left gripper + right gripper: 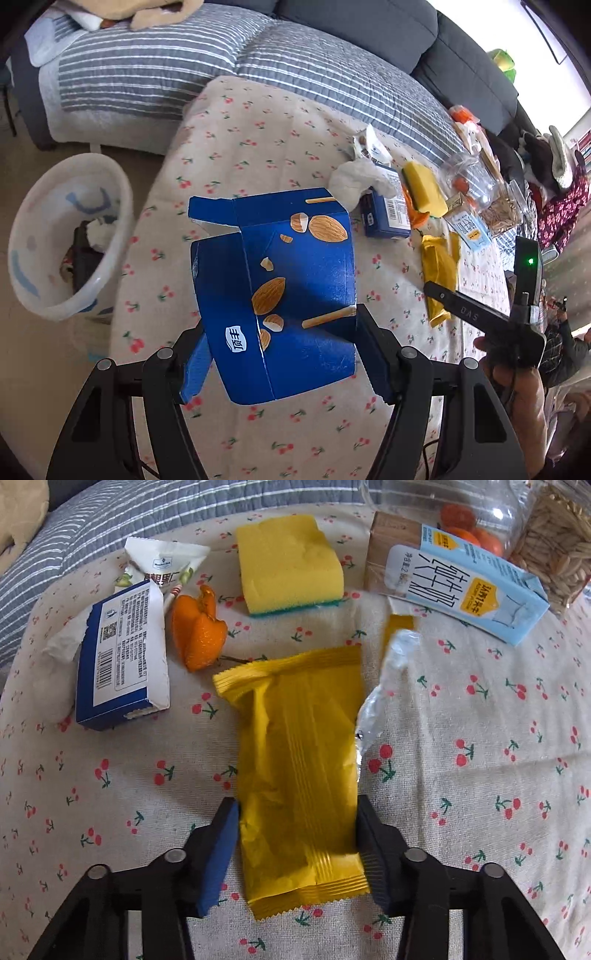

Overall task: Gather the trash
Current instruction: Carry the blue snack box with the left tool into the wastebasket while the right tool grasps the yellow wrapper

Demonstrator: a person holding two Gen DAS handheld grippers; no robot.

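Note:
My left gripper [280, 332] is shut on a blue almond-snack box [295, 280], held up above the cherry-print cloth [258, 140]. A white bin [125, 206] with some trash inside stands on the floor to the left. In the right wrist view, a yellow wrapper [299, 760] lies lengthwise on the cloth between my right gripper's [297, 805] fingers. Both pads press its long edges. The right gripper [461, 306] and a hand show at the right of the left wrist view.
Farther along the cloth lie a small blue-and-white box [118, 657], orange peel [199, 631], a white snack packet [162, 565], a yellow sponge [288, 561], a light blue milk carton [469, 583], a foil scrap [384, 686] and clear containers [546, 535]. A striped sofa cushion [155, 74] lies behind.

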